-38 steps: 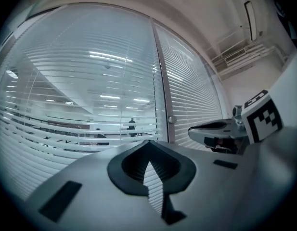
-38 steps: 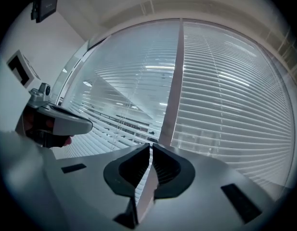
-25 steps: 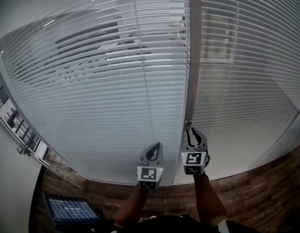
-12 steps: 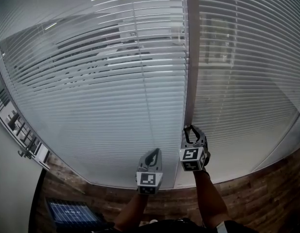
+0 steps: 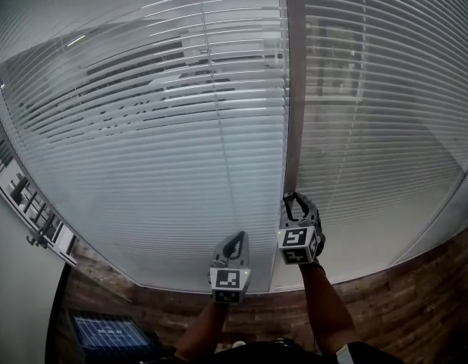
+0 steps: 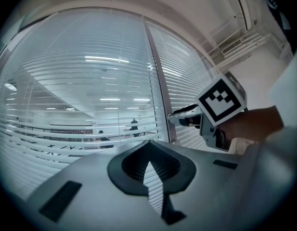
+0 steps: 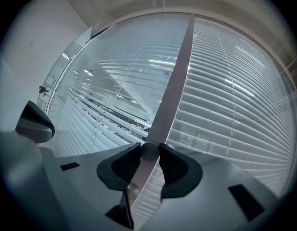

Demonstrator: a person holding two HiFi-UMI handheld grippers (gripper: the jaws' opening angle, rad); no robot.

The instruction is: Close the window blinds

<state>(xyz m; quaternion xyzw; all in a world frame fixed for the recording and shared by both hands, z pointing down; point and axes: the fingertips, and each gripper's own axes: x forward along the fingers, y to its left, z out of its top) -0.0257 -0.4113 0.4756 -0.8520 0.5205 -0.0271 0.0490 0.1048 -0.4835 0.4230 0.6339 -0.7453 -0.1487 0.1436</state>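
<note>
Blinds (image 5: 180, 127) hang over both panes of the window in the head view and reach the bottom of the glass, slats running level. A grey post (image 5: 293, 89) divides the two panes. The left gripper (image 5: 240, 237) is held before the lower edge of the left pane, apart from the slats. The right gripper (image 5: 297, 199) sits at the foot of the post, just beside the left one. A lit screen (image 5: 105, 334) lies on the wooden floor (image 5: 416, 302) at lower left.

Left gripper view: the jaws meet at the tips with nothing between them. The slats ahead are tilted enough for a room beyond to show through.

Right gripper view: the jaws have just been opening and stand apart. A round knob (image 7: 149, 150) on the post sits between the tips, closely flanked on both sides.
</note>
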